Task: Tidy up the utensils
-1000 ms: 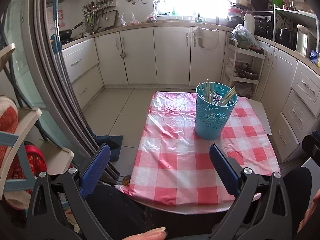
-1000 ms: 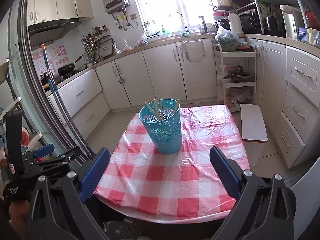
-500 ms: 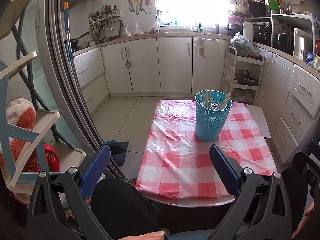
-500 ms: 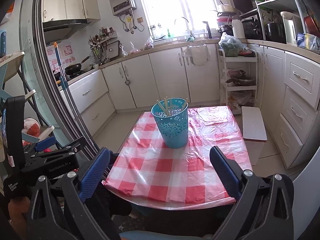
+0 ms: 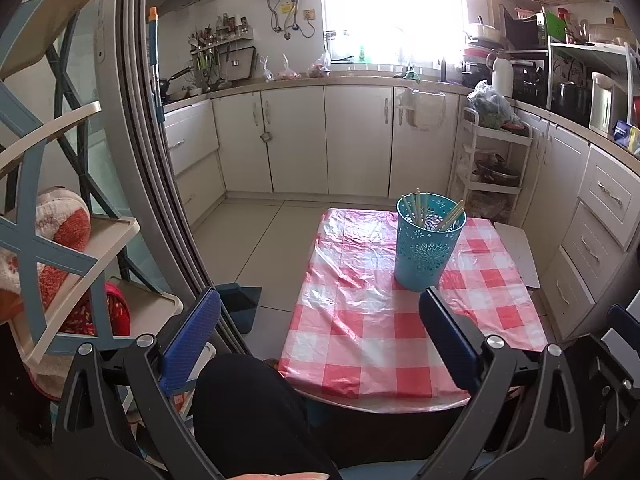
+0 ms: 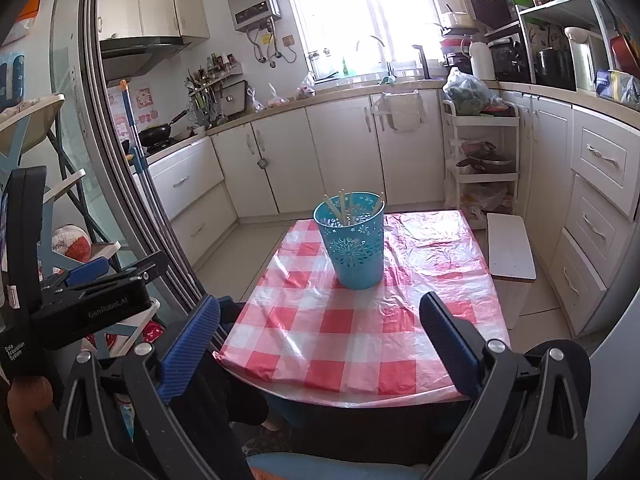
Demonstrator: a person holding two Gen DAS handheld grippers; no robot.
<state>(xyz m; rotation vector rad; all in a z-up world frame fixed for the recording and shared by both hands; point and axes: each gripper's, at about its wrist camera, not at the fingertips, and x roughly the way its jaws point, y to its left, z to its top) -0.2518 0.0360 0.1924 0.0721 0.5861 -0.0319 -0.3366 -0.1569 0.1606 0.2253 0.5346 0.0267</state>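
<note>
Left gripper (image 5: 320, 320): blue-padded jaws spread wide, nothing between them; it hangs short of the table's near edge, over a dark-clad knee (image 5: 248, 408).
Right gripper (image 6: 320, 320): jaws equally wide apart, holding nothing; it sits back from the near table edge, aimed at the middle of the cloth.
Left gripper seen from the right: its black body shows at the left edge of the right wrist view, well apart from the table.
Tablecloth (image 5: 360, 320): red-and-white checked plastic, wrinkled, covering the small table.
Utensil holder (image 5: 428, 244): teal cut-out cup standing upright toward the far part of the cloth, well apart from both grippers.
Chopsticks (image 5: 416, 208): several pale sticks standing in the cup, tips leaning against its rim.
Beyond: white kitchen cabinets (image 6: 340, 152) and a bright window (image 6: 360, 8); a white trolley (image 6: 480, 168) stands right of the table.
</note>
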